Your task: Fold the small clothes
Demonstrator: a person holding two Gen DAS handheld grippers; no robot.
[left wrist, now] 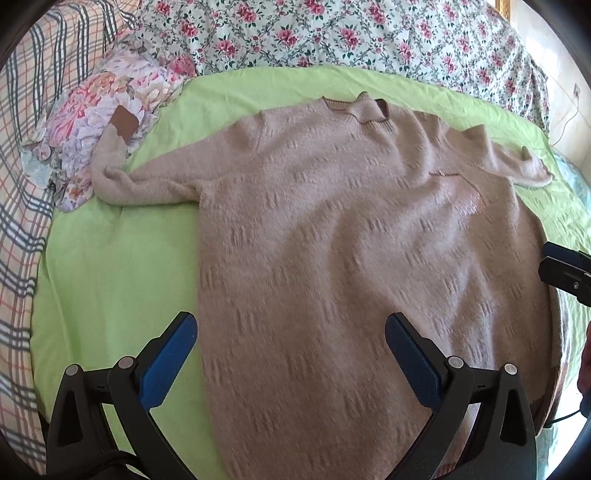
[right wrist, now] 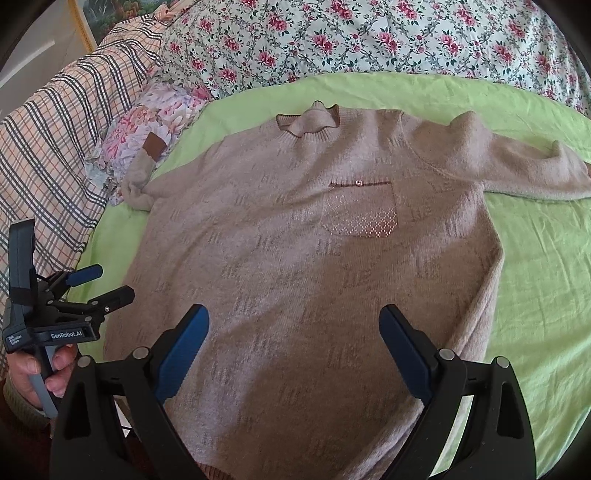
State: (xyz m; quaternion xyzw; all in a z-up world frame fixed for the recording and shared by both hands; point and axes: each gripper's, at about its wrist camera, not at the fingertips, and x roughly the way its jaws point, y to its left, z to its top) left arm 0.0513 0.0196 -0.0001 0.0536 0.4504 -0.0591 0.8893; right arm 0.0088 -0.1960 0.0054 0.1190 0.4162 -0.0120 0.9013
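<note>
A beige knit sweater (left wrist: 332, 229) lies flat, front up, on a green sheet (left wrist: 110, 266), collar at the far side. Both sleeves are spread out; the left sleeve's brown cuff (left wrist: 123, 123) rests on a floral pillow. In the right wrist view the sweater (right wrist: 303, 266) shows a sparkly chest pocket (right wrist: 360, 216). My left gripper (left wrist: 290, 332) is open and empty above the sweater's lower left part. My right gripper (right wrist: 293, 325) is open and empty above its lower middle. The left gripper also shows at the left of the right wrist view (right wrist: 103, 284), open. Part of the right gripper shows at the left wrist view's right edge.
A floral pillow (left wrist: 107, 107) lies at the sheet's far left corner. A floral quilt (left wrist: 332, 33) runs along the far side and a plaid blanket (left wrist: 26, 184) along the left. The green sheet (right wrist: 546, 280) is bare to the sweater's right.
</note>
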